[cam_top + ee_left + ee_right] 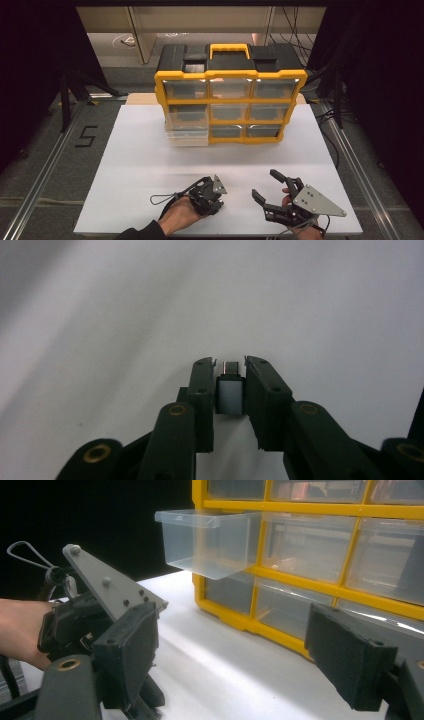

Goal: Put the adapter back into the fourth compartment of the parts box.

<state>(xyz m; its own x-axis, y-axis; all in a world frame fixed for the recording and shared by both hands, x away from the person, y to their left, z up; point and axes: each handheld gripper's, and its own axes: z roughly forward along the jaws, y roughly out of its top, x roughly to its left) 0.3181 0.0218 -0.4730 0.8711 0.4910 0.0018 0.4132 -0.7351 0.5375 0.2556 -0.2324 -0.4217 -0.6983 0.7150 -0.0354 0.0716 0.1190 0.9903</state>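
A small grey adapter with a metal plug tip sits between the pads of my left gripper, which is shut on it just above the white table. In the high view the left gripper points down at the table's near edge, left of centre. My right gripper stands open beside it with nothing between its fingers. A yellow and black drawer organiser stands at the back of the table. Its clear middle-left drawer is pulled out and looks empty in the right gripper view.
The white table top stretches between the grippers and the organiser. The organiser carries a yellow handle on its black lid. Dark floor with a metal rail runs along the left side, and cables lie at the right.
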